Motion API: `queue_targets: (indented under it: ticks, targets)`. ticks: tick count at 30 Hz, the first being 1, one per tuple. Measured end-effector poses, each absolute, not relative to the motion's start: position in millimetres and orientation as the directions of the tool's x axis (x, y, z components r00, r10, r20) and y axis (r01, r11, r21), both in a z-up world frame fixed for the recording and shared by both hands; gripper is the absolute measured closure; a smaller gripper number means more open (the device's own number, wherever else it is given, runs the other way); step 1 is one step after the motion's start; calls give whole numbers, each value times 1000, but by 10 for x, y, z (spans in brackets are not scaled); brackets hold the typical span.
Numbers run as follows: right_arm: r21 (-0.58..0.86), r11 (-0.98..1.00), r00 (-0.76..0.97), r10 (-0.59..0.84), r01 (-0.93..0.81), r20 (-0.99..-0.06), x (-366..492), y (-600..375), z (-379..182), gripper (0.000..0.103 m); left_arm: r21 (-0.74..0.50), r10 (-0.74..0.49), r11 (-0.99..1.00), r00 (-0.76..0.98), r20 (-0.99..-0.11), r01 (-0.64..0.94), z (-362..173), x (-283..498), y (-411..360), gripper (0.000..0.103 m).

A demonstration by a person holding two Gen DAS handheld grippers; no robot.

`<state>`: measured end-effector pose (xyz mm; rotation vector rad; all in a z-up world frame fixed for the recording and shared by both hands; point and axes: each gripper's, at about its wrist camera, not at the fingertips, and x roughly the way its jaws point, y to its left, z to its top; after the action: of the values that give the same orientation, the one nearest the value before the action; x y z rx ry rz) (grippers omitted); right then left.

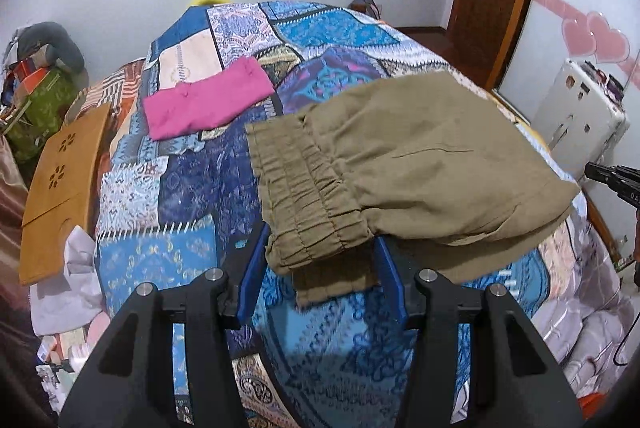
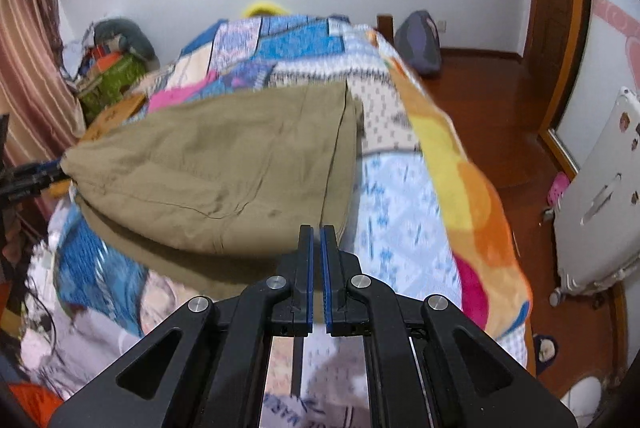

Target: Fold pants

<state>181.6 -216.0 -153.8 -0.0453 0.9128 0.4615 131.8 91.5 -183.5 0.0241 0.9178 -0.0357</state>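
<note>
Khaki pants (image 1: 400, 164) lie folded on the patterned bedspread (image 1: 192, 188), elastic waistband toward me. My left gripper (image 1: 320, 248) is open, its blue fingers on either side of the waistband's near corner, not closed on it. In the right wrist view the same pants (image 2: 224, 168) lie ahead and to the left. My right gripper (image 2: 317, 240) is shut and empty, its tips just short of the pants' near edge. The left gripper (image 2: 32, 174) shows at the pants' far left corner.
A folded pink garment (image 1: 208, 102) lies further back on the bed. A wooden lap tray (image 1: 60, 188) leans at the bed's left side. A white suitcase (image 2: 600, 204) stands on the wooden floor at right. An orange blanket (image 2: 472, 188) hangs over the bed's right edge.
</note>
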Motion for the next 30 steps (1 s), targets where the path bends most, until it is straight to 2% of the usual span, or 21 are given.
queue_targets:
  ticks: [5,14,16,18,21,24,27,30]
  targets:
    - [129,908,532,344,-400,-773,1707,-2222,-1520,100,30,-2,999,611,-791,42,-1834,1170,921,52]
    - [103,881,576,386,-462,-721,1676,-2004,-1227,98,55,-37,992,694,-719,110,-1396,1029,718,51]
    - [121,866,571,419,-485,-706,1669,-1911,-1181,94,72,-55,985,690,-722,155,-1405,1079,565,51]
    - [133,852,568,445,-506,-693,1648,-1816,-1158,85,101,-63,975,677,-733,200,-1465,1123,413,51]
    - [130,830,566,476,-542,-673,1579,-1656,-1148,65,148,-65,953,659,-749,263,-1599,1152,200,50]
    - [121,806,545,494,-579,-677,1530,-1494,-1202,58,148,-98,931,617,-781,335,-1790,1187,49,44]
    - [118,784,521,508,-609,-687,1483,-1348,-1285,51,210,-53,911,605,-794,356,-1958,1209,-35,44]
    - [98,764,501,508,-637,-700,1434,-1200,-1386,49,255,0,905,601,-799,340,-2073,1247,-50,44]
